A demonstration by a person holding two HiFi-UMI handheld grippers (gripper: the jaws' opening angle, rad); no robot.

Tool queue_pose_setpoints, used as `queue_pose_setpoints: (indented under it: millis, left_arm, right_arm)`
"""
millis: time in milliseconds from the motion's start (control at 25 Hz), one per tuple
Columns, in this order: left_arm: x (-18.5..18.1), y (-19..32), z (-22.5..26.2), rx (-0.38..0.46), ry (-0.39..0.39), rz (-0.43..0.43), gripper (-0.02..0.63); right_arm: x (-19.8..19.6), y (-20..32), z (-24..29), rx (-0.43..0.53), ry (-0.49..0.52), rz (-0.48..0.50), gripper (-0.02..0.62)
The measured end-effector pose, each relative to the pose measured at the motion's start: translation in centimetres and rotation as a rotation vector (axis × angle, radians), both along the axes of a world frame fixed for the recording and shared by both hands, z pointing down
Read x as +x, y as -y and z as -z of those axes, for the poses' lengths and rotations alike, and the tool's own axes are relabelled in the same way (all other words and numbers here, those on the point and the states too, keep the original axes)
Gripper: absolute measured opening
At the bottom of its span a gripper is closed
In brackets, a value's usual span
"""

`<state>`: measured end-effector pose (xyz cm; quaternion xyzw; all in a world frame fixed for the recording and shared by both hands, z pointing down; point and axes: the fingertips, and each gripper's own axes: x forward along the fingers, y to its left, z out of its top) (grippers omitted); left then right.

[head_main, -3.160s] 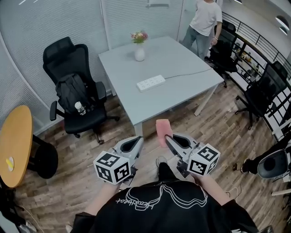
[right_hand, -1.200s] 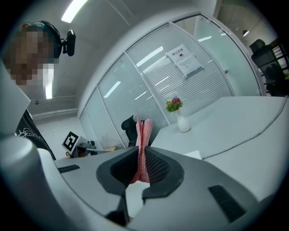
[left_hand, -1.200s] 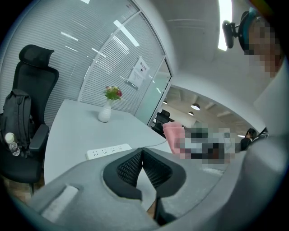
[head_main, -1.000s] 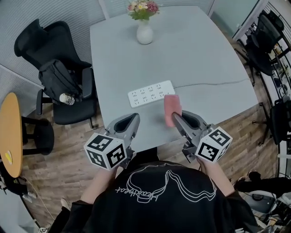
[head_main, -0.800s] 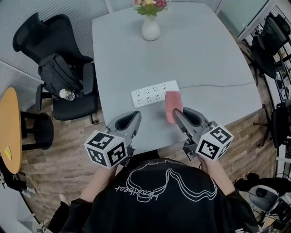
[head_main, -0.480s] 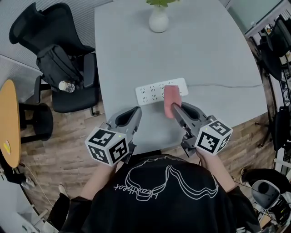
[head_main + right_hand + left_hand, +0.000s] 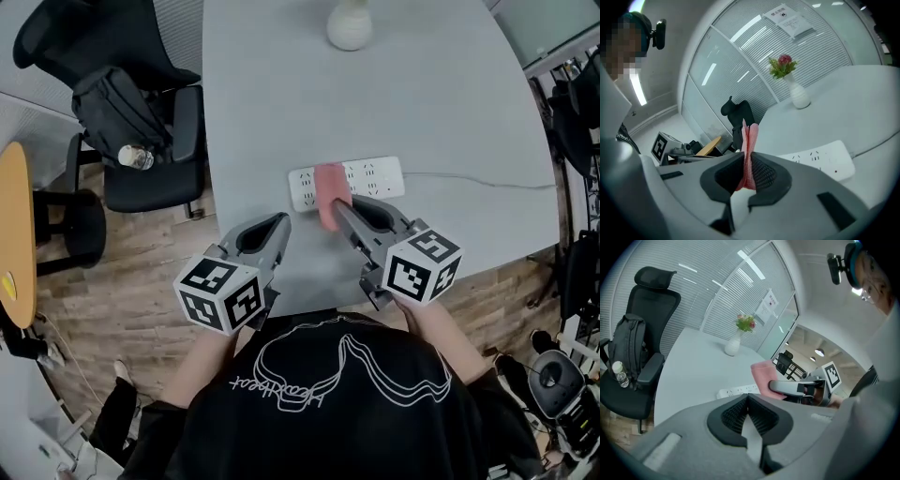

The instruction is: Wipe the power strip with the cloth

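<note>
A white power strip (image 7: 375,176) lies across the grey table (image 7: 272,84), its cord running off to the right. My right gripper (image 7: 336,208) is shut on a folded pink cloth (image 7: 329,192) that hangs over the strip's left part. The same cloth (image 7: 751,140) stands upright between the right jaws, with the power strip (image 7: 820,157) just beyond. My left gripper (image 7: 281,223) is shut and empty, near the table's front edge, left of the cloth. In the left gripper view the pink cloth (image 7: 764,378) and power strip (image 7: 738,391) show ahead.
A white vase (image 7: 350,23) with flowers stands at the far side of the table. A black office chair (image 7: 122,84) carrying a backpack and a bottle (image 7: 131,156) sits left of the table. A round wooden table (image 7: 14,234) is at the far left.
The person has come closer to the table. The right gripper has carried the pink cloth leftward, from the strip's right part to over its left part. The left gripper stayed shut.
</note>
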<state>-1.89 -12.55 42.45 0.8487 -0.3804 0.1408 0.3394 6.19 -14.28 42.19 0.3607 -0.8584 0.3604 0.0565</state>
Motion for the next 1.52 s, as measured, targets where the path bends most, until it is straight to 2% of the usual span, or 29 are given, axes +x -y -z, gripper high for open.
queue_pose_setpoints:
  millis: [200,520,920,1520]
  left_arm:
    - [0.6,-0.4,-0.6,-0.003,0.012,0.006,0.012]
    - [-2.4,-0.1,-2.8,-0.044,0.01,0.03,0.012]
    - [-3.4,-0.4,-3.9,-0.07,-0.004,0.034,0.012]
    - [-3.8,-0.8,-4.4,-0.073,-0.005,0.023,0.012]
  right_arm:
    - [-0.8,0.2,-1.4,-0.016,-0.015,0.019,0.035]
    - [-4.4,1.8,-4.5,-0.058,-0.077,0.034,0.037]
    - [-6.0,2.2,-7.2,-0.113,-0.127,0.025,0.035]
    - [-5.8,2.2,-8.5,-0.138,-0.204,-0.001,0.035]
